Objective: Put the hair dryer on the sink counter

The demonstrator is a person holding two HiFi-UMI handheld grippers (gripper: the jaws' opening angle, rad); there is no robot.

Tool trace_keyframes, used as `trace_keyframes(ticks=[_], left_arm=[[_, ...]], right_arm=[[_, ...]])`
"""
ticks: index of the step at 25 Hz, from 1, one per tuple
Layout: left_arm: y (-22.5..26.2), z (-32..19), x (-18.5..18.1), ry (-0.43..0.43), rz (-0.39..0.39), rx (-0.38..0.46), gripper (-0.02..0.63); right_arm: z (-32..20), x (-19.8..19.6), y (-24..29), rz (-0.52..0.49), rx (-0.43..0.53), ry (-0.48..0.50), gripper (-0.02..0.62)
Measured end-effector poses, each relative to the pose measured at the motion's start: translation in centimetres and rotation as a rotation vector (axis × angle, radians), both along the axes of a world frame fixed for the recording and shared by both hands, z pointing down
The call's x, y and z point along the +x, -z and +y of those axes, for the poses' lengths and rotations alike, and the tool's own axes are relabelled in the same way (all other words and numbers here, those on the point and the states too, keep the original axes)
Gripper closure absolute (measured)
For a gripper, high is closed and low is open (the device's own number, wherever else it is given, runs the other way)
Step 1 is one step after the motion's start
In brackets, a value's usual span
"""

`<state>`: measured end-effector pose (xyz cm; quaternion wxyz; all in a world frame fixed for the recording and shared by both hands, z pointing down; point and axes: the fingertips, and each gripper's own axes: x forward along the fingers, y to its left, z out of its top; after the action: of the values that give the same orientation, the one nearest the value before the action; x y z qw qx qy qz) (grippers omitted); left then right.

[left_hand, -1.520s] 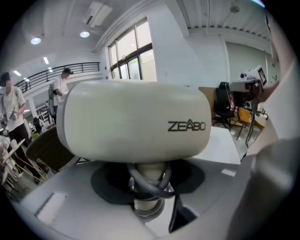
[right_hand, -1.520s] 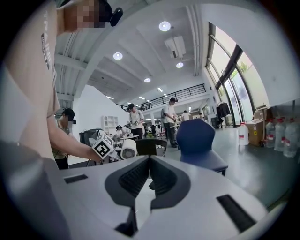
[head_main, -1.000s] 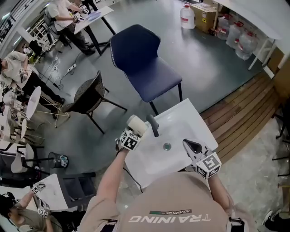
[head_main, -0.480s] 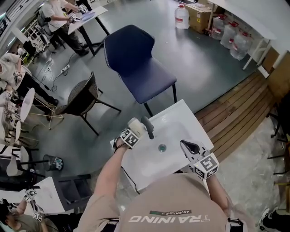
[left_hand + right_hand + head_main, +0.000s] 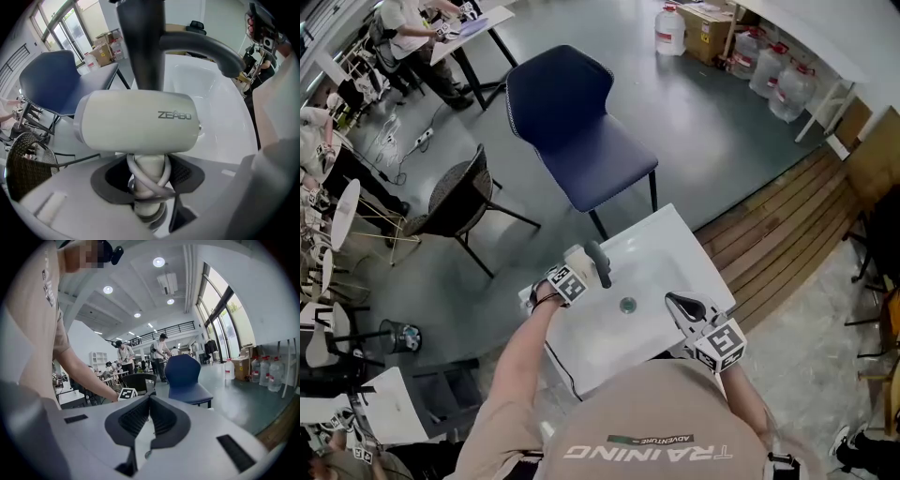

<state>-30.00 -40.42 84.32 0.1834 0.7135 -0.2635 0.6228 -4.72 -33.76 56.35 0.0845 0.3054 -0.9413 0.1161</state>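
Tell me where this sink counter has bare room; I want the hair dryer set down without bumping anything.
Bare: the sink counter rim from the faucet toward the corner by the blue chair, and the basin around the drain. Crowded: beside the faucet, where the left gripper holds the hair dryer; the right gripper is at the right edge.

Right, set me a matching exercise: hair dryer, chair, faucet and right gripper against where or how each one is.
1 hair dryer
2 chair
3 faucet
4 right gripper

A dark grey, standing on the sink
B shut, nothing in it
C held in the left gripper
D blue, on the floor beyond the sink

Pairs: 1-C, 2-D, 3-A, 4-B.
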Motion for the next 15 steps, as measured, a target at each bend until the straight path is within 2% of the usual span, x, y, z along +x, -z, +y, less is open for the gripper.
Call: trace_keyframes(ticks=[7, 15], left_arm=[[-0.3, 0.2, 0.6, 0.005, 0.024, -0.056, 0.394], [-0.7, 0.1, 0.4, -0.015, -0.018, -0.104, 0.393]], right_arm=[[-0.2, 0.0, -0.3, 0.012, -0.008, 0.006, 0.589], [-0.9, -2.1, 0.1, 0.041, 0.025, 0.065, 0.589]])
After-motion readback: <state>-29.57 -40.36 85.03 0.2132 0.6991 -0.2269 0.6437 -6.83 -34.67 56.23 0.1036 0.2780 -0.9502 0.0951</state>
